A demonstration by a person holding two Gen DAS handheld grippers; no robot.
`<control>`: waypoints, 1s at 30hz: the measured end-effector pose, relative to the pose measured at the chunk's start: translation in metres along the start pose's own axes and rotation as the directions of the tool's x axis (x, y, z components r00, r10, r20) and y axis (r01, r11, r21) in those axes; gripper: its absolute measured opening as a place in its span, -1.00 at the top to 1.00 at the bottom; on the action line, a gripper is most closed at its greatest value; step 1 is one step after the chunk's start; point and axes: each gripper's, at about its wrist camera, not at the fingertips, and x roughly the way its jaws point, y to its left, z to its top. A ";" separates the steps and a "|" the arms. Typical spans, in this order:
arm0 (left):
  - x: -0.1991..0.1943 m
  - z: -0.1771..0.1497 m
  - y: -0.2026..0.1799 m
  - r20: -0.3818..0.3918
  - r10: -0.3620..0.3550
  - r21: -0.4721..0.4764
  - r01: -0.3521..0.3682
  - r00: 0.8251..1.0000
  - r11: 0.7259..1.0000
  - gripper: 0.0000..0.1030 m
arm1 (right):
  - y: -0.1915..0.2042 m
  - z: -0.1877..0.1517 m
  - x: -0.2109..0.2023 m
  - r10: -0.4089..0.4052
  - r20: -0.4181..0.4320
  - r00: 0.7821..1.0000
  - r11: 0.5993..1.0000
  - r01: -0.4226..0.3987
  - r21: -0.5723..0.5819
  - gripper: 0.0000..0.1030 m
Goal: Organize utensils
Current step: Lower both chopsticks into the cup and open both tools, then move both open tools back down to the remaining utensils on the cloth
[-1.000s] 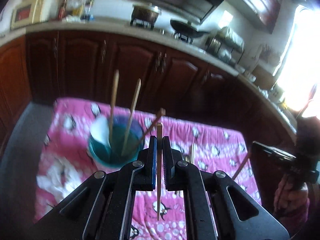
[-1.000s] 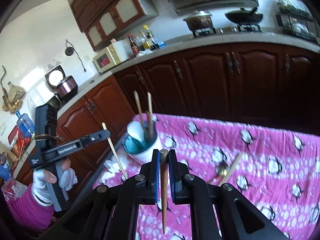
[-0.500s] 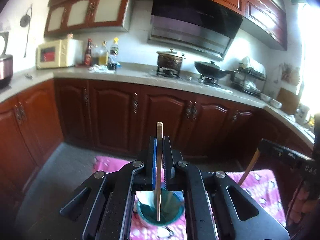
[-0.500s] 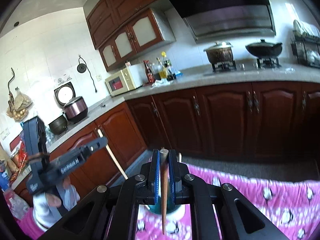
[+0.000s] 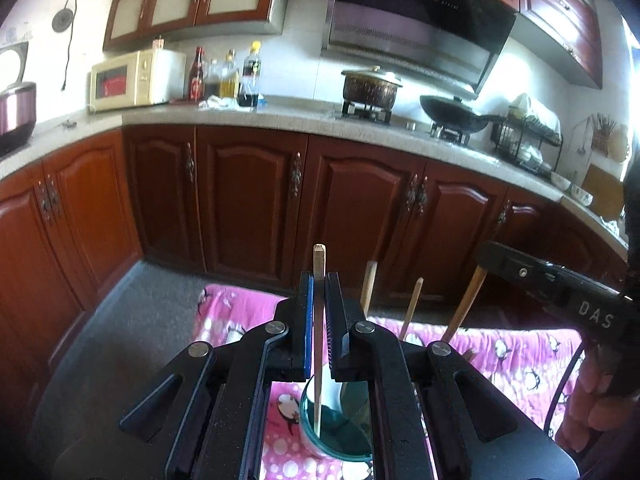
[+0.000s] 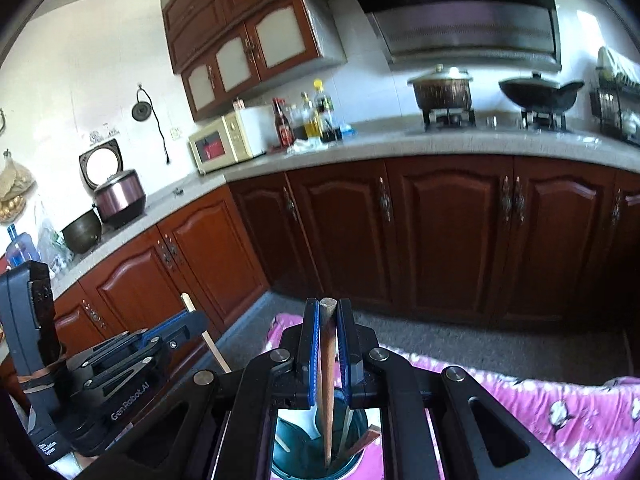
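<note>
My left gripper (image 5: 319, 280) is shut on a pale bamboo chopstick (image 5: 319, 360) that stands upright, its lower end inside the teal cup (image 5: 340, 440) right below the fingers. Two more chopsticks (image 5: 412, 308) and a white spoon (image 5: 333, 390) stand in that cup. My right gripper (image 6: 328, 308) is shut on a dark brown chopstick (image 6: 328, 380), whose tip also reaches down into the cup (image 6: 304, 448). Each view shows the other gripper close beside it, the right gripper (image 5: 560, 292) and the left gripper (image 6: 140, 352), both over the cup.
The cup stands on a pink penguin-print tablecloth (image 5: 232, 312) near its far edge. Beyond it are grey floor (image 5: 132, 320), dark wooden cabinets (image 5: 248, 200), and a counter with a microwave (image 5: 128, 80), bottles, a pot (image 5: 370, 84) and a wok (image 5: 452, 114). A hand (image 5: 592, 412) grips the right handle.
Both grippers have moved over the cup, which slid from ahead of the fingers to right beneath them. The chopstick tips now hang inside the cup's mouth. Both stayed shut.
</note>
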 end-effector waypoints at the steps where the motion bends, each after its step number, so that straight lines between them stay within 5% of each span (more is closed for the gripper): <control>1: 0.001 -0.002 0.000 -0.006 -0.001 -0.001 0.001 1.000 1.000 0.92 | -0.001 -0.003 0.004 0.003 -0.012 1.000 1.000 -0.003 0.003 0.85; 17: 0.016 -0.025 0.001 -0.087 -0.020 -0.043 0.016 0.996 0.999 0.92 | -0.012 -0.033 0.040 0.033 -0.180 0.983 0.999 -0.035 -0.006 0.85; 21: 0.014 -0.025 0.000 -0.094 -0.026 -0.049 0.021 0.995 0.999 0.90 | -0.017 -0.035 0.036 0.042 -0.184 0.982 0.999 -0.039 0.022 0.69; 24: 0.013 -0.025 0.001 -0.095 -0.029 -0.057 0.024 0.995 0.998 0.75 | -0.018 -0.034 0.030 0.045 -0.175 0.983 0.999 -0.039 0.034 0.48; 27: 0.010 -0.024 0.002 -0.096 -0.040 -0.071 0.033 0.995 0.997 0.45 | -0.020 -0.036 0.025 0.049 -0.175 0.983 0.998 -0.042 0.045 0.47; 30: 0.005 -0.024 0.000 -0.092 -0.040 -0.071 0.034 0.995 0.997 0.35 | -0.022 -0.039 0.017 0.057 -0.173 0.983 0.997 -0.048 0.059 0.45</control>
